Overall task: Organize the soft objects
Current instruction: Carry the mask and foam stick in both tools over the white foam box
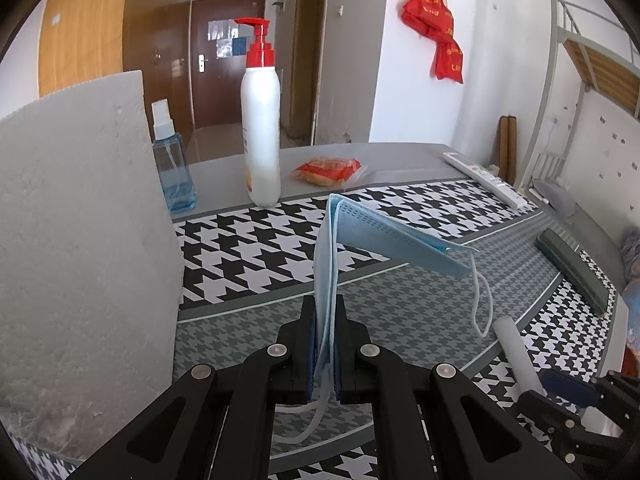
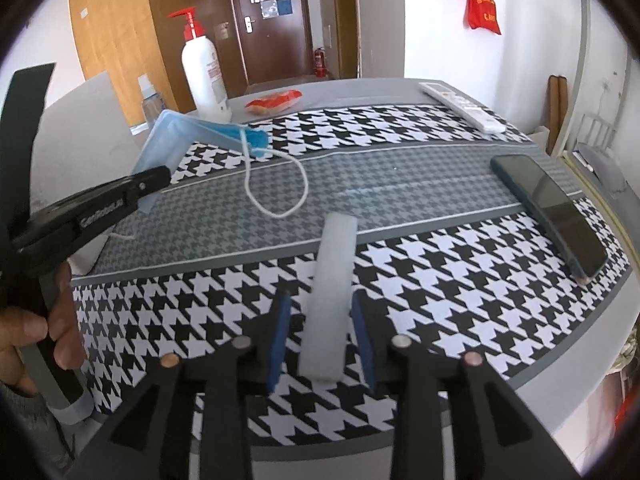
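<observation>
A light blue face mask [image 1: 384,236] is folded over and hangs above the houndstooth tablecloth [image 1: 248,248], its white ear loop dangling. My left gripper [image 1: 324,304] is shut on one end of it; from the right wrist view the mask [image 2: 172,136] and the left gripper [image 2: 160,178] sit at the left. A white foam stick [image 2: 326,308] lies on the cloth between the blue pads of my right gripper [image 2: 322,296], which stands open with gaps on both sides. The same stick [image 1: 516,356] shows at the lower right of the left wrist view.
A big white foam block [image 1: 80,240] stands at the left. Behind are a blue spray bottle [image 1: 172,168], a white pump bottle [image 1: 262,128], a red snack packet [image 1: 326,170] and a white remote [image 1: 488,178]. A dark phone [image 2: 556,208] lies at the right edge.
</observation>
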